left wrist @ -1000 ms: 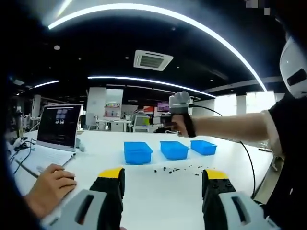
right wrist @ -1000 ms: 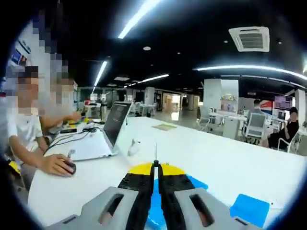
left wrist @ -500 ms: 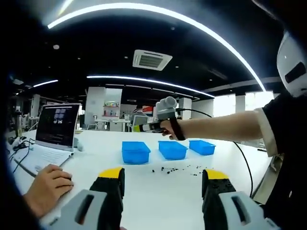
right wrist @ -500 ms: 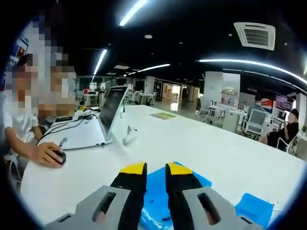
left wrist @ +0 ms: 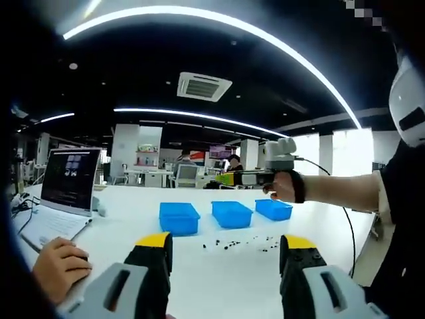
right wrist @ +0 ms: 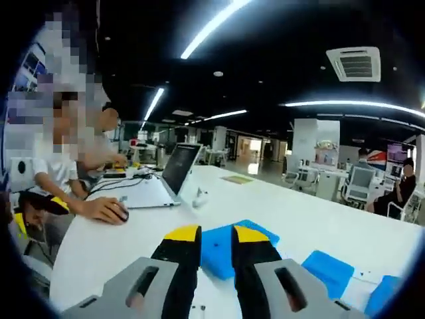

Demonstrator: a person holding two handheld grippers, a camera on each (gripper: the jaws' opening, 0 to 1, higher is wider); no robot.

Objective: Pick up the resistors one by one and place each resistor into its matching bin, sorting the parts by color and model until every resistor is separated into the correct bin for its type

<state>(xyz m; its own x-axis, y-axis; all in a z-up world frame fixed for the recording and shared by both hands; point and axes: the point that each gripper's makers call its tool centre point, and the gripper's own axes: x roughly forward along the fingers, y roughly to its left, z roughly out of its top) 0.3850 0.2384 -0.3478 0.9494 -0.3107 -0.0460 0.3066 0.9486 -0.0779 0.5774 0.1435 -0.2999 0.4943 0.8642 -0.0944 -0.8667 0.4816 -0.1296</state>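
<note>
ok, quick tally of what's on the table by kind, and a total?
Blue bins: 3, at and
Open laptop: 1
Mouse under a person's hand: 1
Scatter of loose resistors: 1, parts too small to count singly
Total: 6

Grey hand-held gripper [left wrist: 226, 266], yellow-tipped black jaws
</note>
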